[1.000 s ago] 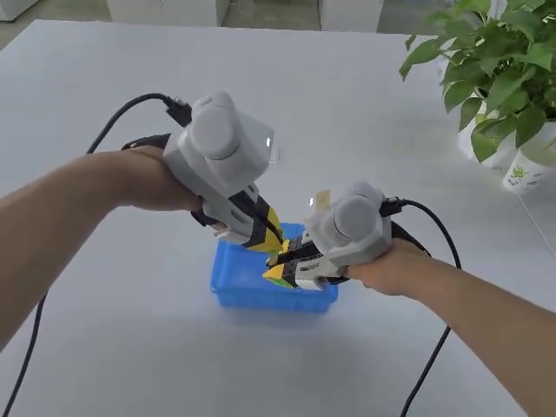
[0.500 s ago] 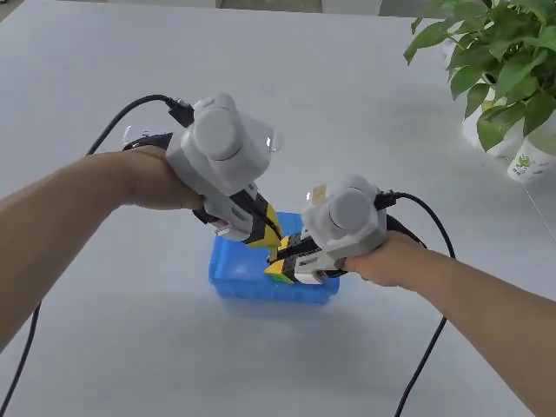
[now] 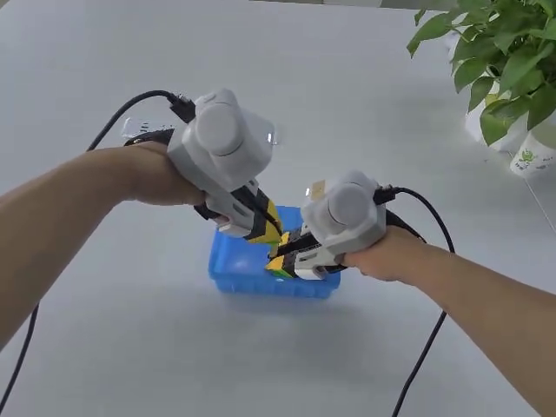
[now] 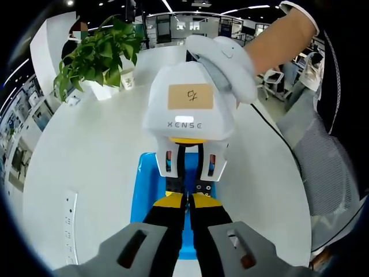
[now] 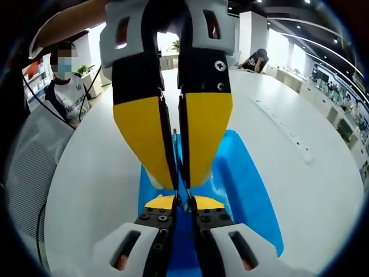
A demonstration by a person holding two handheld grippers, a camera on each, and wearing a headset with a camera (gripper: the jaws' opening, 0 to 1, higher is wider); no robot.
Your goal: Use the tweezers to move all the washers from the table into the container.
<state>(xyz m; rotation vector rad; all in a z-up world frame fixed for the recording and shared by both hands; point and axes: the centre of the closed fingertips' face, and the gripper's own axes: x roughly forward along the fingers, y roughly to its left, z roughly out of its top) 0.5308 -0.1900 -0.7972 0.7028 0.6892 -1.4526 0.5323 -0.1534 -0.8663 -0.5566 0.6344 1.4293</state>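
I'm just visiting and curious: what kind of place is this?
Probably an open-plan office or lab: a large white table, a potted plant on it, and rows of desks under ceiling strip lights behind.

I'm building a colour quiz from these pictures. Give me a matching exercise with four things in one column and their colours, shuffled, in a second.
Things:
1. container
2. plant
3. cable
4. table

Colours:
a. black
b. pale grey
c. blue
d. green

Pairs: 1-c; 2-d; 3-a; 4-b
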